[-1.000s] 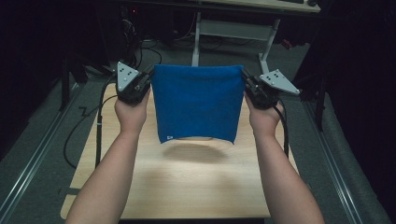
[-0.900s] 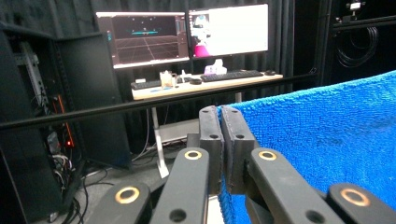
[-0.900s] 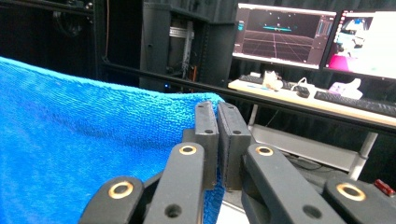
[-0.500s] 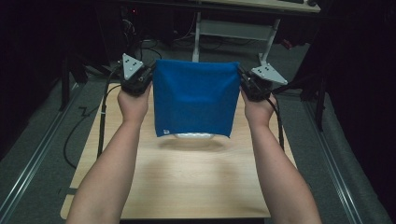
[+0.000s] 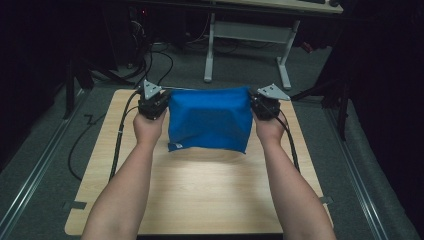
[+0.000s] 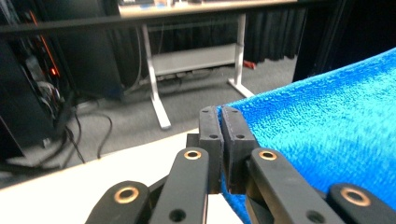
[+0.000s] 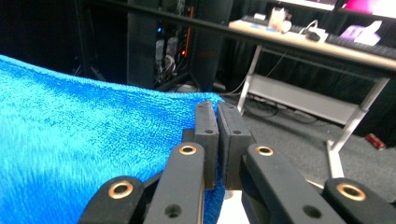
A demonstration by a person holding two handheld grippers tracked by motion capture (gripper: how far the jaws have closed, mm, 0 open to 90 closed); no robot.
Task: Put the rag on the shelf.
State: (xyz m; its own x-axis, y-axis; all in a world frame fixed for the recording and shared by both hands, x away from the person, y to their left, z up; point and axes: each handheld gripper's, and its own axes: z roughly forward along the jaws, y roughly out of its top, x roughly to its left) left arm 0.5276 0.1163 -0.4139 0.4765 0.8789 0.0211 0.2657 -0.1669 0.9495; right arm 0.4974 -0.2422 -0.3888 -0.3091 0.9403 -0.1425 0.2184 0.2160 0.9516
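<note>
A blue towel point(image 5: 210, 119) hangs stretched between my two grippers above the far part of the wooden table point(image 5: 200, 190). Its lower edge, with a small white tag at the left, droops to the tabletop. My left gripper point(image 5: 159, 105) is shut on the towel's upper left corner. The right gripper point(image 5: 259, 106) is shut on the upper right corner. In the left gripper view the black jaws point(image 6: 221, 135) pinch the blue towel point(image 6: 327, 130) at its edge. In the right gripper view the gripper point(image 7: 215, 133) clamps the blue towel point(image 7: 84, 149) the same way.
The table's near half is bare wood between the person's forearms. Behind the table stand a white-legged desk point(image 5: 245, 35), cables on the grey floor point(image 5: 150, 60) and dark equipment racks. Metal rails point(image 5: 30, 175) run along both sides of the table.
Both hands have moved away from the person and down with the towel held taut. The towel's lower edge has come down onto the table.
</note>
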